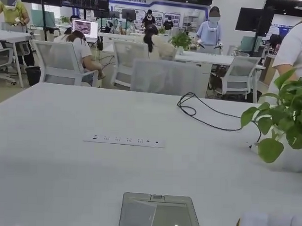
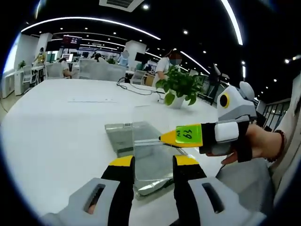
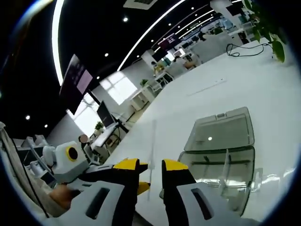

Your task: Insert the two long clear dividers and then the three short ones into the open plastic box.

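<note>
The open clear plastic box (image 3: 221, 172) lies on the white table with its lid (image 3: 220, 131) folded back. Thin clear pieces stand inside the base. My right gripper (image 3: 151, 165) is shut on a clear divider (image 3: 152, 141), seen edge-on as a thin upright line left of the box. In the left gripper view the same divider (image 2: 148, 123) stands upright over the box (image 2: 149, 175), held by the right gripper (image 2: 162, 138) coming in from the right. My left gripper (image 2: 154, 162) is open, its jaws on either side of the box's near end. The lid (image 1: 157, 215) lies at the bottom of the head view.
A white power strip (image 1: 124, 140) sits mid-table, with a black cable (image 1: 205, 112) looping behind it. A leafy potted plant (image 1: 282, 122) stands at the right edge. Chairs and people fill the room beyond the table's far edge. A blurred pale shape (image 1: 271, 224) is at the bottom right.
</note>
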`<state>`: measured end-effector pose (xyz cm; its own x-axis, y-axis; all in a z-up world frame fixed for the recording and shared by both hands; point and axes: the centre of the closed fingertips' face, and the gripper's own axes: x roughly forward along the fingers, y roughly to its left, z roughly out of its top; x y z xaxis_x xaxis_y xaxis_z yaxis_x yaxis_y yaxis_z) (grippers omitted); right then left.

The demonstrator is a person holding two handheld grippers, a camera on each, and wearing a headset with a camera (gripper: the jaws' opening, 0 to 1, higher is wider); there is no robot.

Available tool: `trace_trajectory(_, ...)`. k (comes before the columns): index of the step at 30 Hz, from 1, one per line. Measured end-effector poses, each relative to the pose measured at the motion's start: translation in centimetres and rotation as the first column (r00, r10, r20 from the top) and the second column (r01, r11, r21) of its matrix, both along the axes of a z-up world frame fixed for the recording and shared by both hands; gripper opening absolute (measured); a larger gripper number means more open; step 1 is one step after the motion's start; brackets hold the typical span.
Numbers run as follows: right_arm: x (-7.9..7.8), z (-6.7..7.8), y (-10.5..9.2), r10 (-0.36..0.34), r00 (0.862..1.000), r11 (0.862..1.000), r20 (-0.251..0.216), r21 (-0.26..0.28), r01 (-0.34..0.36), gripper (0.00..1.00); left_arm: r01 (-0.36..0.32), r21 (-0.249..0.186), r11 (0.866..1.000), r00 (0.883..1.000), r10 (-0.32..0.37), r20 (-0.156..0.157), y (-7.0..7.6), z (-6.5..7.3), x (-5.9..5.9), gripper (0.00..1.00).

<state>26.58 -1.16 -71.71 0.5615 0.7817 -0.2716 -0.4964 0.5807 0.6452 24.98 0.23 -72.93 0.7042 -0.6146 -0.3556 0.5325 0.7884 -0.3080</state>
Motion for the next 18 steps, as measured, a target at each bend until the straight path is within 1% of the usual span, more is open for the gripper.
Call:
trace_trajectory(2, 0.09, -0.09, 0.04, -0.01, 1.0, 1.0, -0.006, 0.004, 0.01, 0.17, 0.001, -0.009, 1.0, 1.0, -0.001, -0.005, -0.15, 0.05, -0.09, 0.3)
trace_trajectory(4, 0.09, -0.24, 0.11, -0.016, 1.0, 1.0, -0.021, 0.009, 0.016, 0.15, 0.002, -0.011, 1.0, 1.0, -0.002, -0.007, -0.26, 0.04, -0.16, 0.3)
trace_trajectory(8, 0.14, -0.52, 0.03, -0.029, 0.999, 1.0, -0.037, 0.008, 0.029, 0.1, 0.005, -0.037, 0.999, 1.0, -0.006, -0.024, -0.61, 0.02, -0.35, 0.3)
trace_trajectory(12, 0.09, -0.74, 0.07, -0.035, 0.997, 0.999, -0.069, 0.024, 0.037, 0.1, 0.001, -0.049, 0.999, 0.999, -0.003, -0.033, -0.79, 0.01, -0.39, 0.3)
trace_trajectory(18, 0.2, -0.81, 0.2, -0.042, 0.996, 0.999, -0.078, 0.029, 0.045, 0.07, -0.001, -0.056, 0.998, 0.999, -0.001, -0.041, -1.03, 0.01, -0.43, 0.3)
